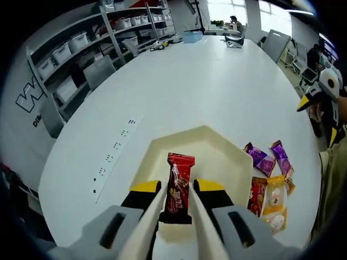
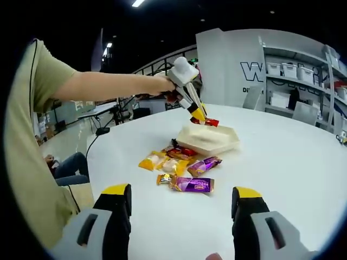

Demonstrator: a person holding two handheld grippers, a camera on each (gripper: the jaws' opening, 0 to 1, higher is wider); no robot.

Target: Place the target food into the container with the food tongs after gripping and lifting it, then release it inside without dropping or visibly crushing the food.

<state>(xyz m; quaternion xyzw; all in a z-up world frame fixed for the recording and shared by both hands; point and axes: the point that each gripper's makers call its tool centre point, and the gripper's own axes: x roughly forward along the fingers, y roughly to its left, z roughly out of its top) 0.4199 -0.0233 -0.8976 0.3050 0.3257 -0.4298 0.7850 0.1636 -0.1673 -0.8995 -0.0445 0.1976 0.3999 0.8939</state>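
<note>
Left gripper view
Nearest: left gripper [image 1: 174, 208], jaws drawn narrow, pressing a pair of pale food tongs [image 1: 157, 216] together.
Tool state: tong arms pinched onto a red snack packet [image 1: 178, 187], packet upright between the tips.
Target food: red snack packet held over the open cream container [image 1: 227, 157], not resting on its floor as far as can be told.
Loose food: purple packets [image 1: 265, 157] and orange and yellow packets [image 1: 271, 200] lying on the table just beside the container's right wall.
Step in hand: carry done, packet positioned above the container; release not yet made.
Next move calls for: lowering the packet close to the container floor, then easing the squeeze gently so the tongs spread and the packet slips free without a drop.
Surface: broad white oval table [image 1: 206, 81], row of small dark marks near its left edge.
Room: grey shelving with storage bins [image 1: 70, 46], bright windows far off, chairs along the table.

Right gripper view
Nearest: right gripper [image 2: 179, 216], jaws spread wide, holding nothing, hovering above the table near its edge.
Other hand: person's arm [image 2: 108, 85] reaching across, left gripper and tongs with the red packet [image 2: 209, 122] over the container [image 2: 209, 140].
Loose food: cluster of packets [image 2: 179, 168] between the right gripper and the container.
Room: dim hall with ceiling lights, shelving on the right.
</note>
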